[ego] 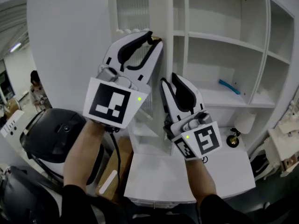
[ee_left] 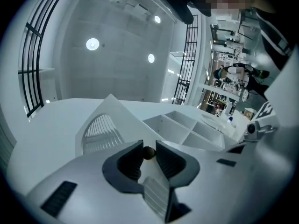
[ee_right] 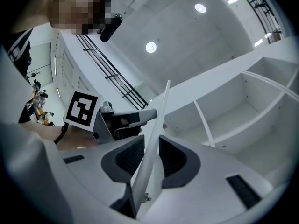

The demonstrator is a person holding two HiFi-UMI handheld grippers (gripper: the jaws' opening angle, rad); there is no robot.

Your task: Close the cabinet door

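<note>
Cabinet door [ego: 133,8]: white frame with ribbed panel, standing open, swung out edge-on from the left side of the white shelf cabinet [ego: 219,41]. Left gripper [ego: 153,38]: raised, jaws narrow and clamped on the door's small dark knob [ee_left: 148,153]. Right gripper [ego: 169,80]: lower on the same door, jaws narrow with the pads pinching the thin free edge of the panel.
</note>
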